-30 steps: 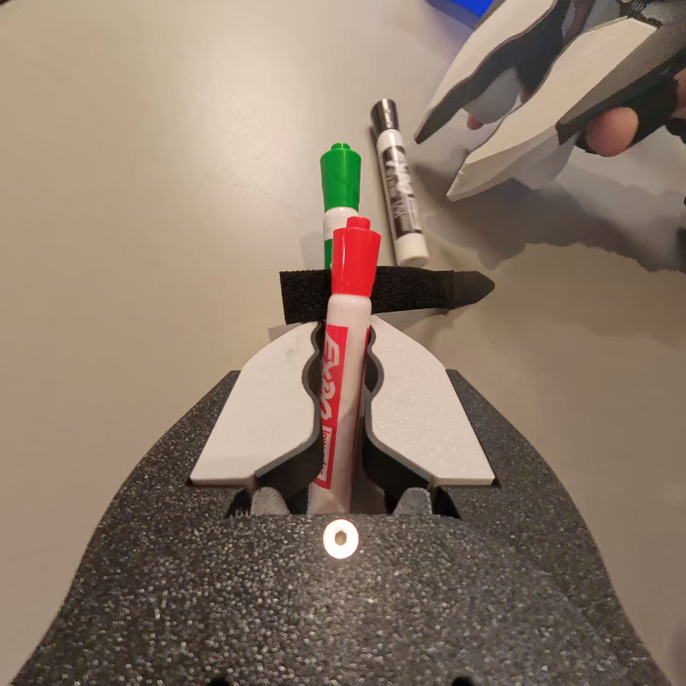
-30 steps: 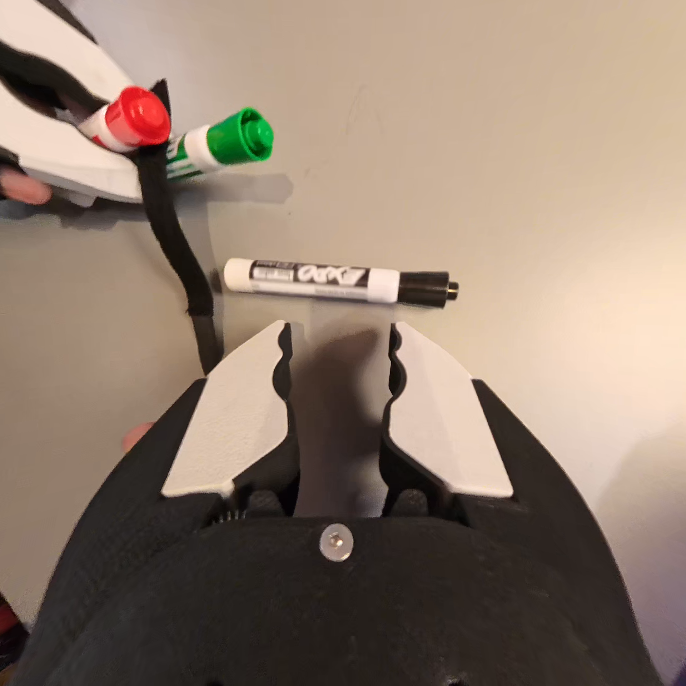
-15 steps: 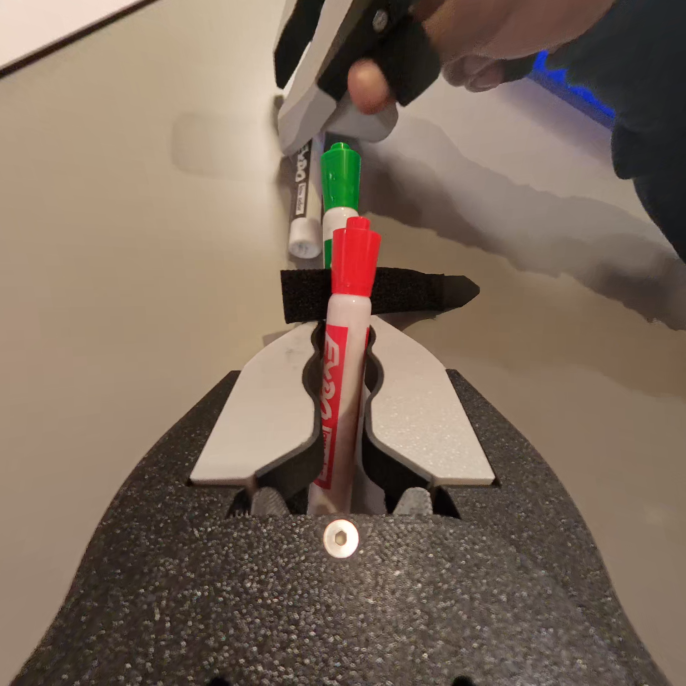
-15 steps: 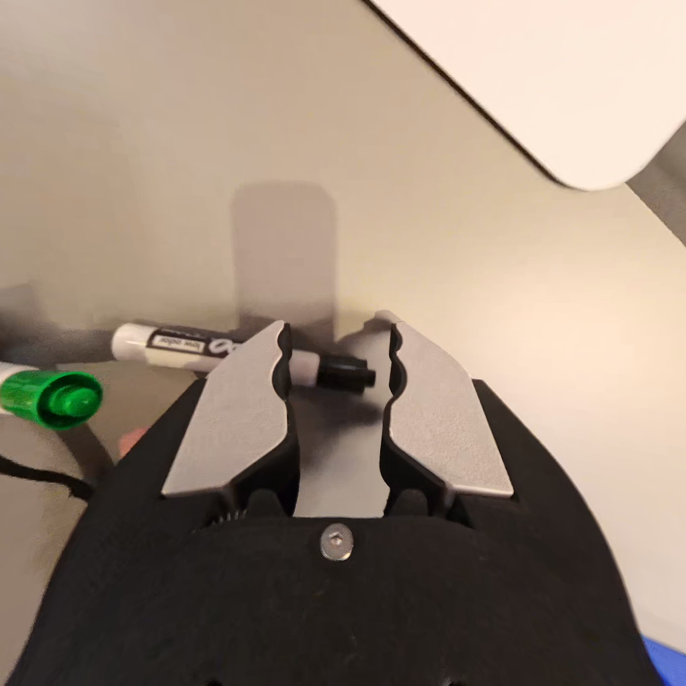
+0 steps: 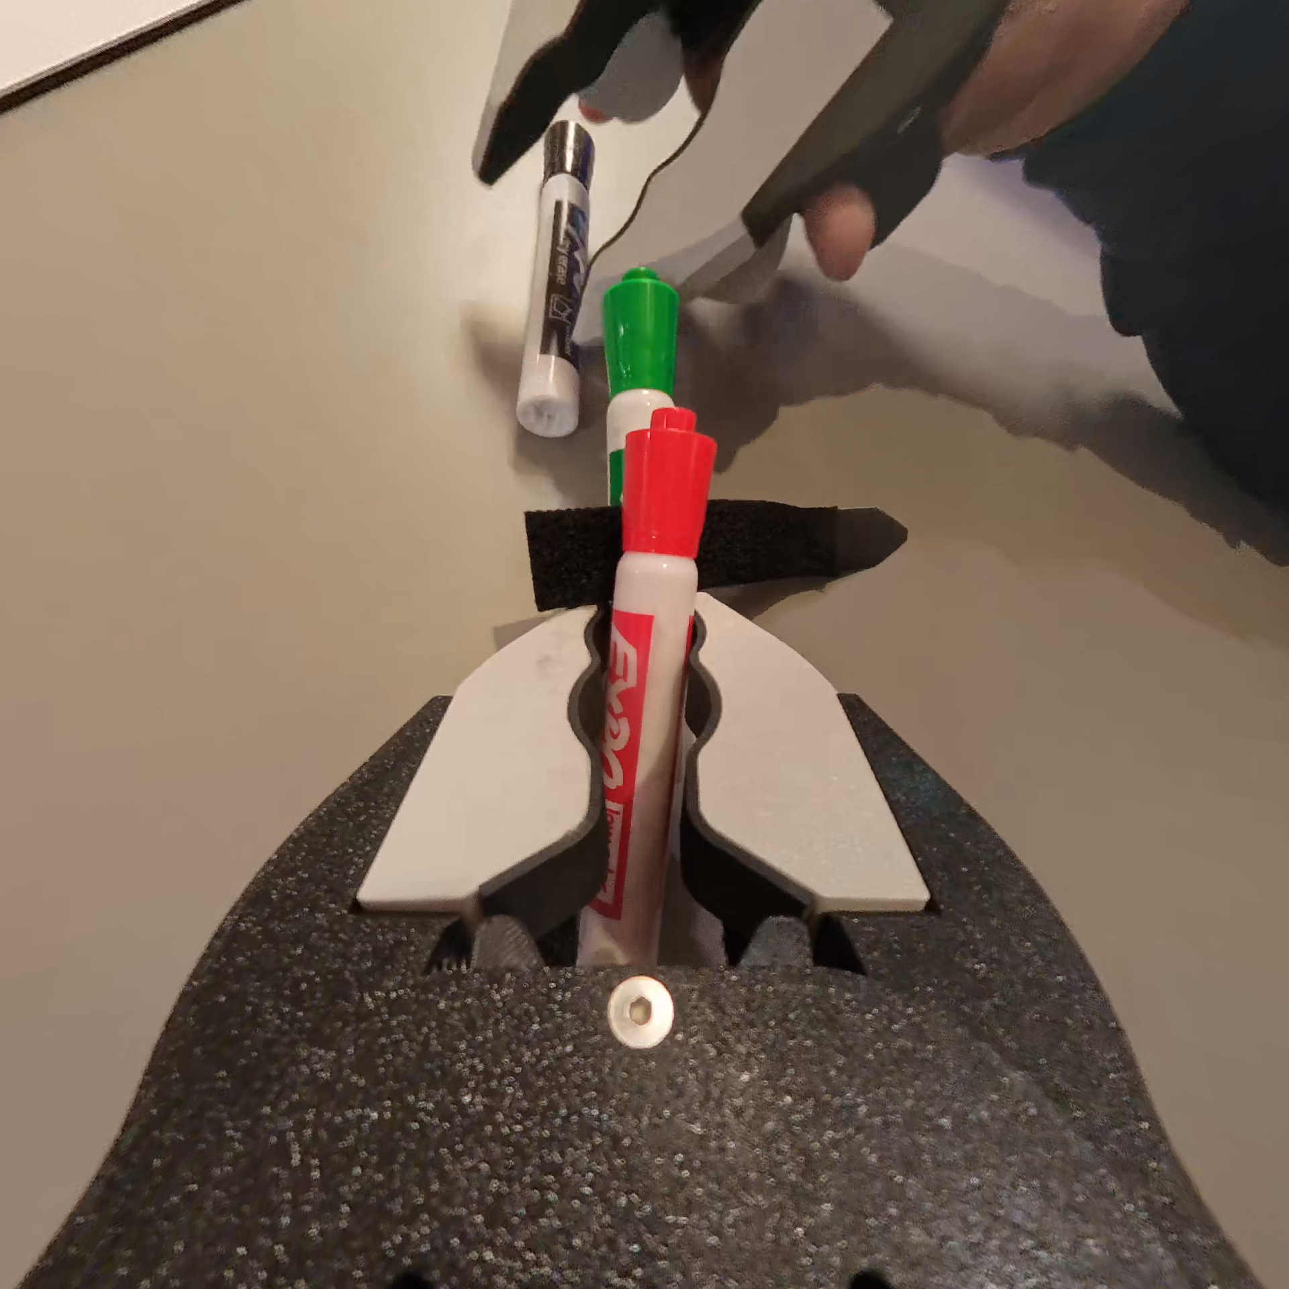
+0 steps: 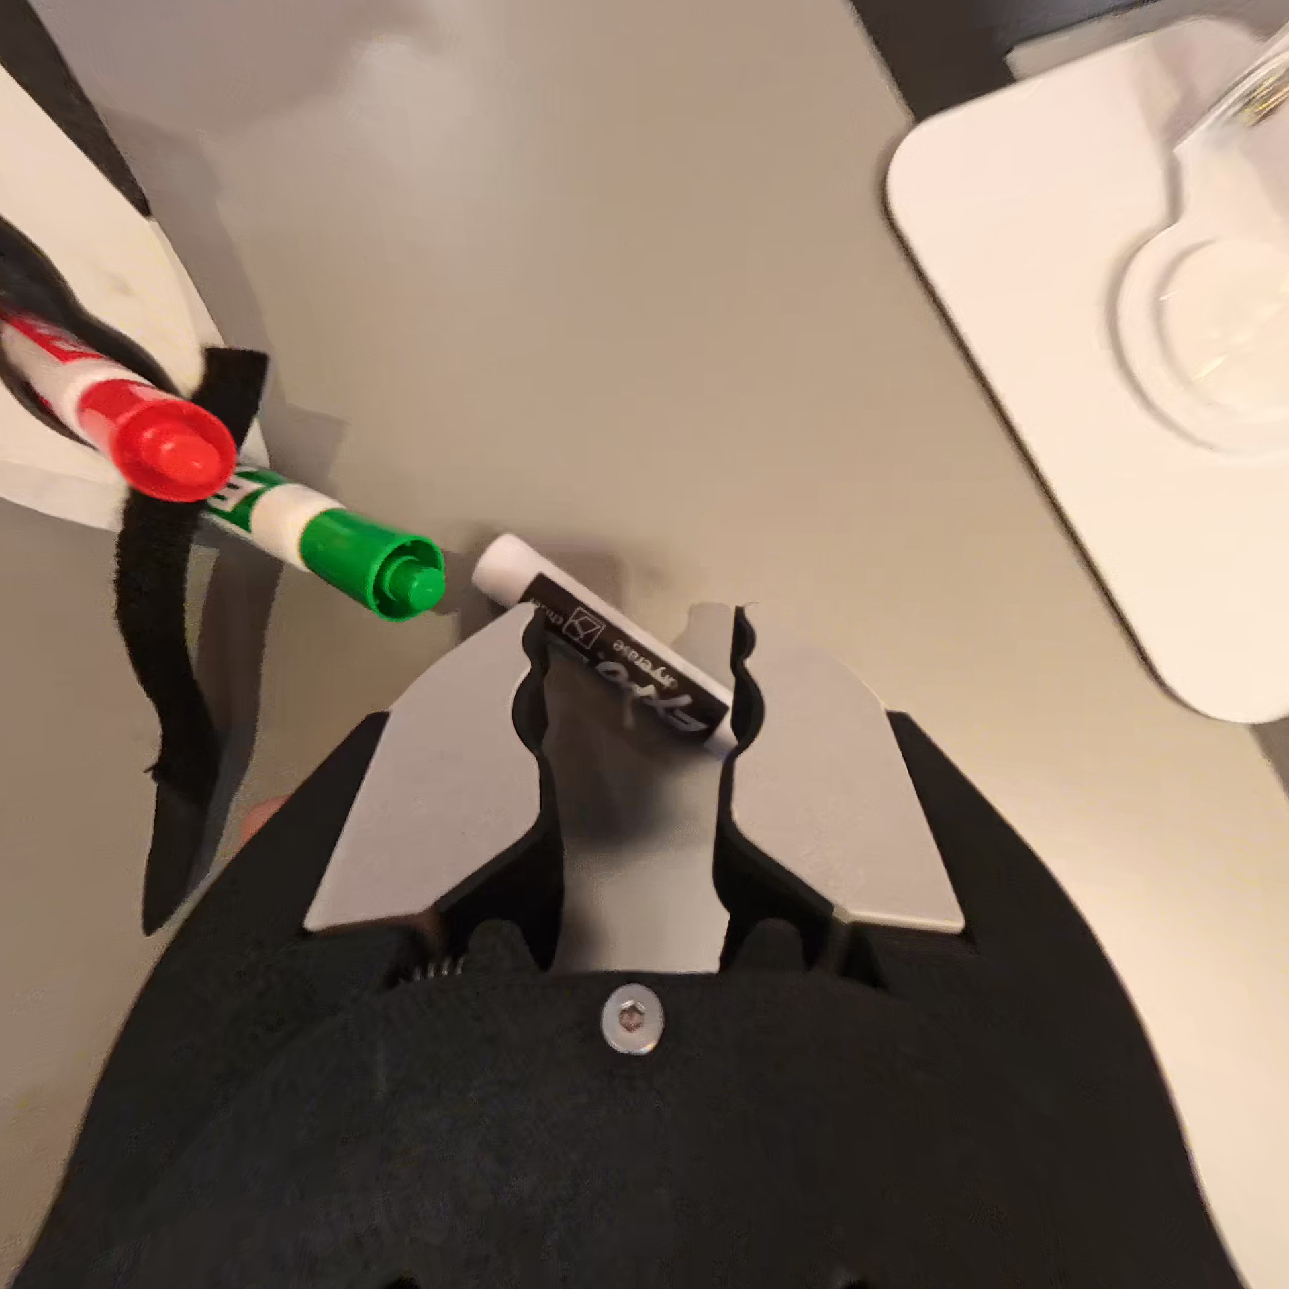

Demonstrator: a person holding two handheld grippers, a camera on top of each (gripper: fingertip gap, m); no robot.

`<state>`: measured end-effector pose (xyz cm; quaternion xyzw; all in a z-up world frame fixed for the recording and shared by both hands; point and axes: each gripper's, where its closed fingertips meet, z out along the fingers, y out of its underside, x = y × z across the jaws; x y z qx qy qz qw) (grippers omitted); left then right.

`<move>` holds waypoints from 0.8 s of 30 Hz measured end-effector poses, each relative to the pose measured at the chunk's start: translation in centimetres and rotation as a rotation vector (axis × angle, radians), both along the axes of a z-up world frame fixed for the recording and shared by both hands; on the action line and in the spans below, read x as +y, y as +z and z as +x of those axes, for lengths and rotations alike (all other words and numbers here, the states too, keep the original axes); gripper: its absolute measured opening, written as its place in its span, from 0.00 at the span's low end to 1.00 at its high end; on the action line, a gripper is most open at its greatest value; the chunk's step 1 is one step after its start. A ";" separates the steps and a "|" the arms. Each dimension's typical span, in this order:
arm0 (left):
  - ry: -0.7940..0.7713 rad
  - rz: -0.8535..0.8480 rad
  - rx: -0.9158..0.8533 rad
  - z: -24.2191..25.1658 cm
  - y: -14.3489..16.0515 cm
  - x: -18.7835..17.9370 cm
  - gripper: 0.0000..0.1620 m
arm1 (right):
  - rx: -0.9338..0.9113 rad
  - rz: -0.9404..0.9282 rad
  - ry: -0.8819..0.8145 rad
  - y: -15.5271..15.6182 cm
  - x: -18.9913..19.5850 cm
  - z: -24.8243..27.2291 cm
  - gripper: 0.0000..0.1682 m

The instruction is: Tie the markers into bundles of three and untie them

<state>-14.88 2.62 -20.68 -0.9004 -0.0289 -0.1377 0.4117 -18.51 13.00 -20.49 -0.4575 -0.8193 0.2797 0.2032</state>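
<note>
My left gripper (image 5: 652, 617) is shut on a red marker (image 5: 656, 662), cap pointing forward. A green marker (image 5: 640, 335) sticks out just beneath it. A black hook-and-loop strap (image 5: 760, 544) lies crosswise under the red cap. A black marker (image 5: 558, 279) lies on the table ahead. My right gripper (image 6: 631, 621) is open and low over the black marker (image 6: 614, 662), which lies slantwise between its fingers. The right wrist view also shows the green marker (image 6: 349, 551), the red marker (image 6: 160, 446), the hanging strap (image 6: 167, 628) and the left gripper (image 6: 139, 418).
The beige table (image 5: 244, 488) carries everything. A white tray (image 6: 1046, 279) with a clear glass piece on it stands to the right of my right gripper. A person's hand and dark sleeve (image 5: 1151, 279) hold the right gripper (image 5: 628, 202).
My right gripper has swung around and come down so the black marker now lies between its open fingers. The black marker has turned. My left gripper keeps its hold, barely moved.
</note>
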 end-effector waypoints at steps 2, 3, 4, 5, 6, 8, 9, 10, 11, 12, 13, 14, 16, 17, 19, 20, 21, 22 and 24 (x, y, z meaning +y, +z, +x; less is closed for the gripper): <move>0.000 -0.004 0.007 0.1 -0.1 0.0 0.12 | -0.049 -0.013 -0.001 -1.1 0.0 0.1 0.27; -0.001 -0.002 0.008 0.1 -0.1 0.0 0.12 | -0.054 -0.012 -0.007 -1.3 0.1 0.0 0.26; 0.000 -0.002 0.005 0.1 -0.1 0.0 0.12 | -0.048 -0.016 -0.005 -1.4 0.0 0.0 0.26; 0.001 -0.002 0.003 0.1 -0.1 0.0 0.12 | -0.039 -0.015 -0.003 -1.4 0.0 0.0 0.27; 0.000 -0.001 -0.001 0.1 -0.1 0.0 0.12 | -0.029 -0.009 -0.005 -1.3 0.1 0.0 0.27; 0.000 0.000 -0.005 0.0 0.0 0.0 0.12 | -0.014 0.002 -0.014 -1.1 0.3 -0.1 0.27; 0.001 0.001 -0.006 0.0 0.0 0.0 0.12 | -0.009 -0.003 -0.013 -1.0 0.3 -0.1 0.27; 0.000 0.001 -0.006 0.1 0.0 0.0 0.12 | -0.006 -0.010 -0.009 -0.9 0.2 -0.1 0.27; -0.001 0.000 -0.006 0.1 0.0 0.0 0.12 | -0.005 -0.009 -0.007 -0.8 0.2 0.0 0.26; -0.002 -0.001 -0.005 0.1 -0.1 0.0 0.12 | -0.006 -0.003 -0.008 -0.9 0.2 0.0 0.27; -0.001 -0.001 -0.004 0.1 -0.1 0.0 0.12 | -0.007 0.002 -0.007 -1.0 0.2 0.0 0.27; -0.002 -0.001 -0.003 0.1 0.0 0.0 0.12 | -0.007 0.003 -0.007 -1.0 0.2 0.0 0.27; -0.002 -0.001 -0.004 0.1 0.0 0.0 0.12 | -0.009 -0.004 -0.008 -1.1 0.2 0.0 0.26; -0.001 0.000 -0.003 0.1 0.0 0.0 0.12 | -0.009 -0.005 -0.009 -1.1 0.2 -0.1 0.26; -0.001 0.000 -0.004 0.1 0.0 0.0 0.12 | -0.005 -0.001 -0.009 -1.0 0.2 -0.1 0.27; 0.000 0.001 -0.005 0.1 0.0 0.0 0.12 | 0.000 -0.001 -0.007 -1.0 0.2 -0.1 0.27; 0.000 0.001 -0.005 0.1 0.0 0.0 0.12 | 0.005 -0.004 -0.006 -0.9 0.1 -0.1 0.27; 0.001 0.001 -0.006 0.1 0.0 0.0 0.12 | 0.010 -0.007 -0.006 -0.7 0.1 -0.1 0.27; 0.000 0.000 -0.006 0.1 0.0 0.0 0.12 | 0.020 -0.014 -0.005 -0.5 0.0 -0.1 0.27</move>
